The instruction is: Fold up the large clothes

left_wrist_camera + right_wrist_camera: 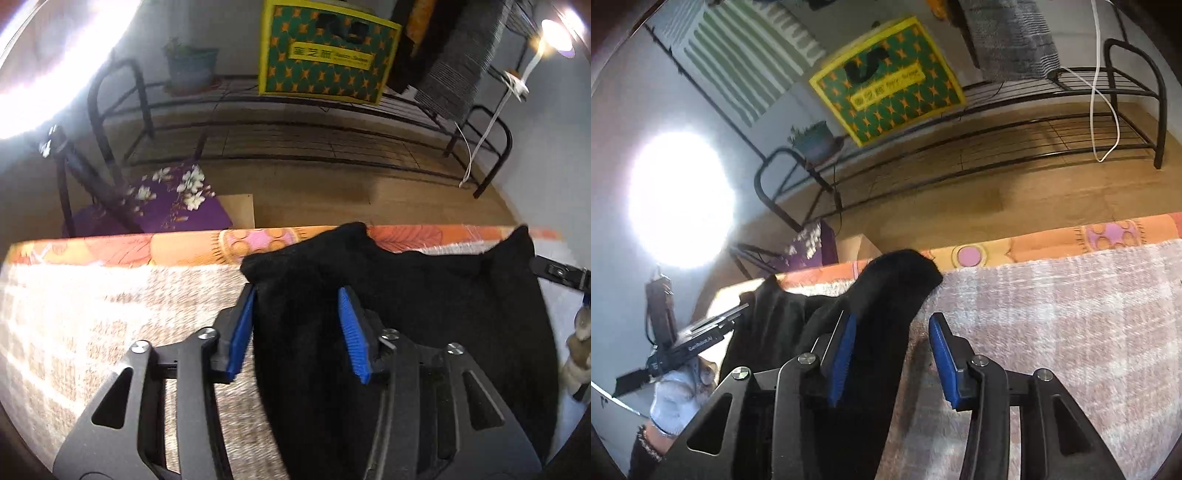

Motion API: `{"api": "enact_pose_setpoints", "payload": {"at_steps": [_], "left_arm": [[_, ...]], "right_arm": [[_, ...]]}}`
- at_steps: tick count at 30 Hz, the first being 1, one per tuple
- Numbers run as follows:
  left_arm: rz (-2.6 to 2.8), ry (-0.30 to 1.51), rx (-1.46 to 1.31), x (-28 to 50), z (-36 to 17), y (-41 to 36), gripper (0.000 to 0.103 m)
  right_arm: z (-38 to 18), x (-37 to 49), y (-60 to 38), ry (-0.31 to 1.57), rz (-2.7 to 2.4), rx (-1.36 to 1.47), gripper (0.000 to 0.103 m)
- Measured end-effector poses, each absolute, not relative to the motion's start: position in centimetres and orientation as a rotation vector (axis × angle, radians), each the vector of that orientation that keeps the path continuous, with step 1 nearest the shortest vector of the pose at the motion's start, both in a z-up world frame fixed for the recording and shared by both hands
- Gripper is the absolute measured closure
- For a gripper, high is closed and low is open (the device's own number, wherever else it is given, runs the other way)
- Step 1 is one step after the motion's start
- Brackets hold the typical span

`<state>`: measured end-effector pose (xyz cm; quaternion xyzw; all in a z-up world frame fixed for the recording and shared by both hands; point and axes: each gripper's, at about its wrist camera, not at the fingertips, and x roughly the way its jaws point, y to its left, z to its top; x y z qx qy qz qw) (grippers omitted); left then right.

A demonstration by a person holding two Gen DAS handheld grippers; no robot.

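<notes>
1. Both grippers, left gripper and right gripper, have dark grey metal linkage arms with cut-out slots.
2. Ribbed blue pads line the fingers.
3. Round silver screws sit on the joints.
4. The person wears a light blue sleeve and a beaded bracelet.

Open plaid worktop is seen right of the black garment and left of it in the left wrist view. Beyond the edge, a metal rack and yellow-green box are set.
</notes>
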<state>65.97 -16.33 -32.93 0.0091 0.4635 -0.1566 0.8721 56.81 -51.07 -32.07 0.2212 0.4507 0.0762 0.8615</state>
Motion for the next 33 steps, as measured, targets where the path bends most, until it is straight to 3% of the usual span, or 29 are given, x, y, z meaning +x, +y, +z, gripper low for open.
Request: {"api": "enact_pose_setpoints", "payload": {"at_steps": [1, 4, 19, 33], "left_arm": [[-0.343, 0.965, 0.028, 65.9, -32.9, -16.6, 0.077], [-0.351, 0.947, 0.034, 65.7, -32.8, -17.0, 0.088], [-0.460, 0.839, -0.145, 60.6, -26.6, -14.0, 0.092], [-0.568, 0.797, -0.137, 45.2, -19.0, -11.0, 0.092]], "right_arm": [[-32.5, 57.2, -50.5, 0.965, 0.155, 0.436, 0.066], [-32.8, 57.7, -49.3, 0.967, 0.170, 0.382, 0.096], [-25.7, 53.0, -49.1, 0.795, 0.229, 0.350, 0.098], [-17.2, 38.3, -42.5, 0.767, 0.369, 0.232, 0.098]]}}
